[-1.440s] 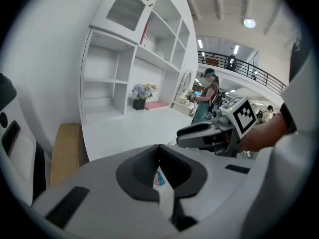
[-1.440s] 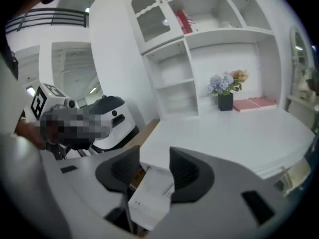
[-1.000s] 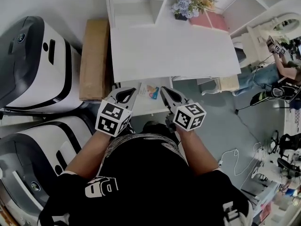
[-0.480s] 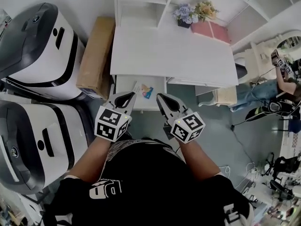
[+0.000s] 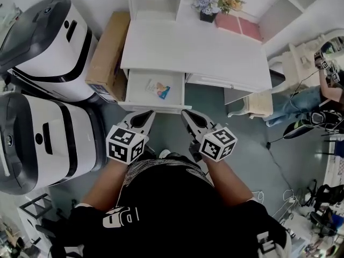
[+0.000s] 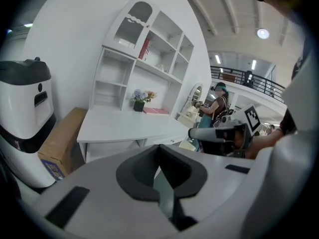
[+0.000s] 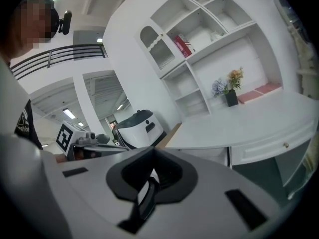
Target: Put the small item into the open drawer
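Note:
The white desk's open drawer point(image 5: 137, 85) is pulled out at its left end. A small colourful packet point(image 5: 160, 89) lies inside it beside a white card. My left gripper point(image 5: 144, 115) hovers just in front of the drawer's front edge, shut and empty. My right gripper point(image 5: 187, 115) hangs level with it, a little right of the drawer, also shut with nothing in it. In the left gripper view the left gripper point(image 6: 160, 156) shows its jaws pressed together, with the desk point(image 6: 124, 126) beyond. The right gripper point(image 7: 149, 158) likewise shows them closed in the right gripper view.
Two large white-and-grey machines point(image 5: 45, 42) point(image 5: 45, 144) stand at the left. A cardboard box point(image 5: 107, 50) leans between them and the desk. A flower pot point(image 5: 207, 7) and a pink book point(image 5: 239, 26) sit at the desk's back. A cushioned stool point(image 5: 259, 104) and a person point(image 5: 317, 93) are at the right.
Both grippers have drawn back from over the drawer toward my body, and they stay shut. The packet lies in the drawer, now clear of them.

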